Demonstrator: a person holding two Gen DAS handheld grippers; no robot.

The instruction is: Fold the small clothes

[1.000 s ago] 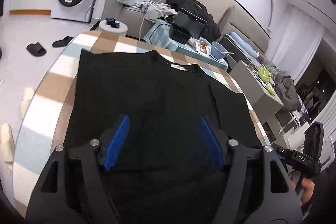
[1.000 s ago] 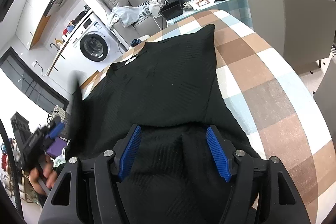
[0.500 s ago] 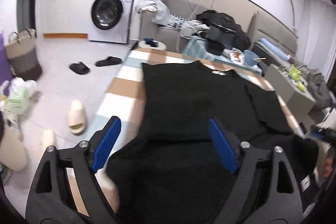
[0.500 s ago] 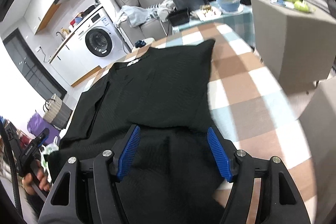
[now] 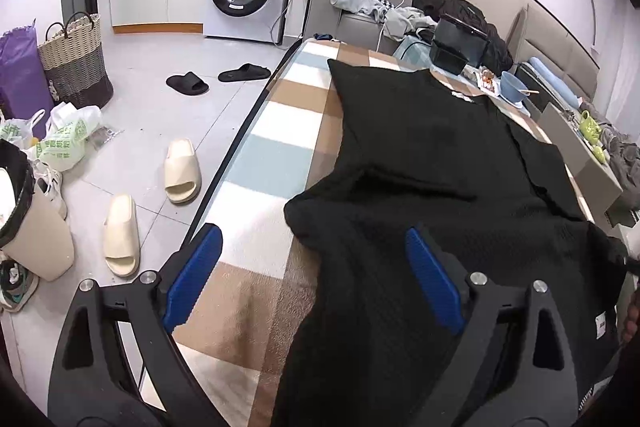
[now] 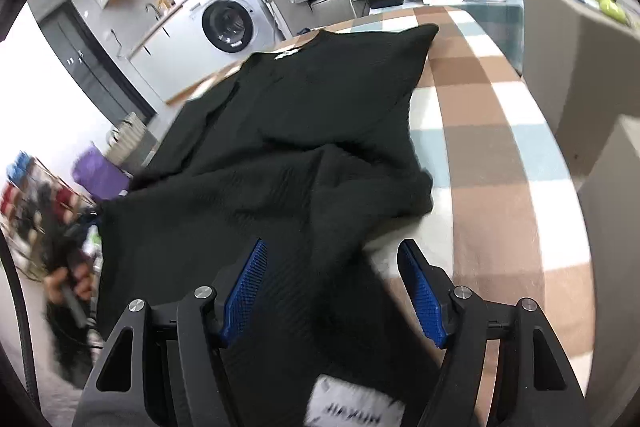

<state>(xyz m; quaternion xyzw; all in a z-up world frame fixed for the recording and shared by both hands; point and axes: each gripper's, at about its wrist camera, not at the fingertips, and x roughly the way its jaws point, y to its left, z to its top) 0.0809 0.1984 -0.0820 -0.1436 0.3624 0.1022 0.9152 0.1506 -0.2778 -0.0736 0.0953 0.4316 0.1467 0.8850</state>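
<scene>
A: Over on your left, the left gripper (image 5: 314,277) has its jaws spread wide, nothing pinched. One blue pad hangs over the checked cloth on the counter (image 5: 276,151), the other sits above the black shirt (image 5: 432,155).

B: And the shirt itself?

A: Laid along the counter, collar and white label at the far end. On your left-wrist view the right side looks folded inward already, with a straight edge running down the body. The near hem is bunched and heaped up toward you, partly draped off the front edge.

B: Moving right, then.

A: Your right gripper (image 6: 332,293) is also released, jaws apart, no fabric between them. It hovers just over the rumpled near part of the shirt, with a white tag showing low in the frame.

B: So how far along are you?

A: Early to middle, I'd judge. One side fold seems in. The far shoulder still fans out wide on the cloth, and the bottom half is loose, so that wants squaring up and folding toward the collar.
</scene>
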